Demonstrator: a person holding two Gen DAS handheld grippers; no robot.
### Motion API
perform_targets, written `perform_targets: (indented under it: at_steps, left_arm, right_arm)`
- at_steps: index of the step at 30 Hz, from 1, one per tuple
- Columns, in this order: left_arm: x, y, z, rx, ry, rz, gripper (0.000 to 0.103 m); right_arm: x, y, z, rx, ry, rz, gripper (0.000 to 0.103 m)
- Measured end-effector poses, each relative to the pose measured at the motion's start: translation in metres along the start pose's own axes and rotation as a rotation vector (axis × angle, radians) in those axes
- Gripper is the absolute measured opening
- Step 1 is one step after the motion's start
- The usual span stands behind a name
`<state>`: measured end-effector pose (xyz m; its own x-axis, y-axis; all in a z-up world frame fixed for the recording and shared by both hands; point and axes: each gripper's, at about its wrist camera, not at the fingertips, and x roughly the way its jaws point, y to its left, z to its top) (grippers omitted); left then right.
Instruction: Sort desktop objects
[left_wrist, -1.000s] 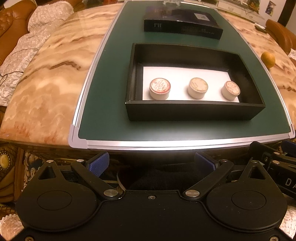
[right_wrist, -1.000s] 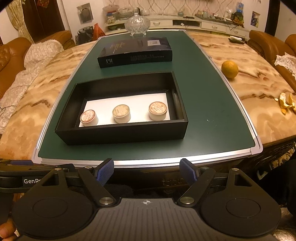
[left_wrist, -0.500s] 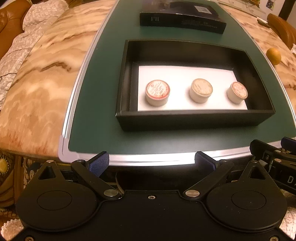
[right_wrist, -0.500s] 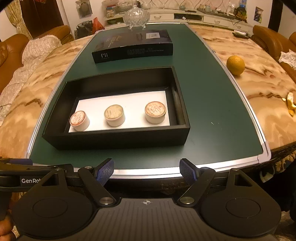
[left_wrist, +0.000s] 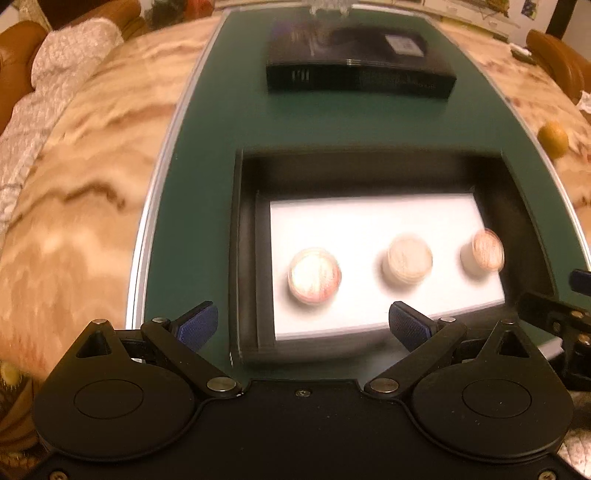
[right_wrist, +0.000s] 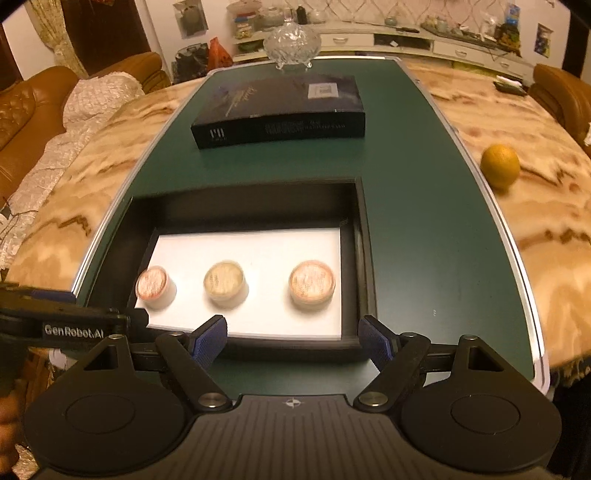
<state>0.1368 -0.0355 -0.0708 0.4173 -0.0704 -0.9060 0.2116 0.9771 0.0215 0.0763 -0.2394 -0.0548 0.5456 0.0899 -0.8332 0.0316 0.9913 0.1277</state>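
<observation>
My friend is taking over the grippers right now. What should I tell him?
Left gripper: open, empty, over the tray's near edge.
Right gripper: open, empty, also at the near edge.
Three small round jars stand in a row on the white liner inside the black tray. The closed black box lies beyond it on the green mat.
Done: nothing lifted that I can see.
Left: probably pick the jars and sort them.

Glossy marble table; matt green mat; cut-glass bowl.
</observation>
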Motion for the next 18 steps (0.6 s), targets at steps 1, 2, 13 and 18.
perform_targets:
  at_steps: [1, 2, 13, 18]
  left_arm:
    - [0.0, 0.001, 0.008, 0.006, -0.008, 0.006, 0.101]
    - [0.0, 0.002, 0.016, 0.013, -0.019, 0.014, 0.101]
    - [0.028, 0.016, 0.098, 0.02, -0.068, 0.03, 0.102]
    - [0.057, 0.025, 0.131, -0.001, -0.061, 0.002, 0.102]
  right_arm:
    - [0.0, -0.002, 0.007, -0.008, -0.006, 0.001, 0.091]
    - [0.0, -0.004, 0.014, -0.016, -0.014, -0.002, 0.093]
    - [0.023, -0.024, 0.09, -0.137, -0.1, -0.066, 0.103]
    - [0.05, -0.039, 0.12, -0.143, -0.093, -0.042, 0.103]
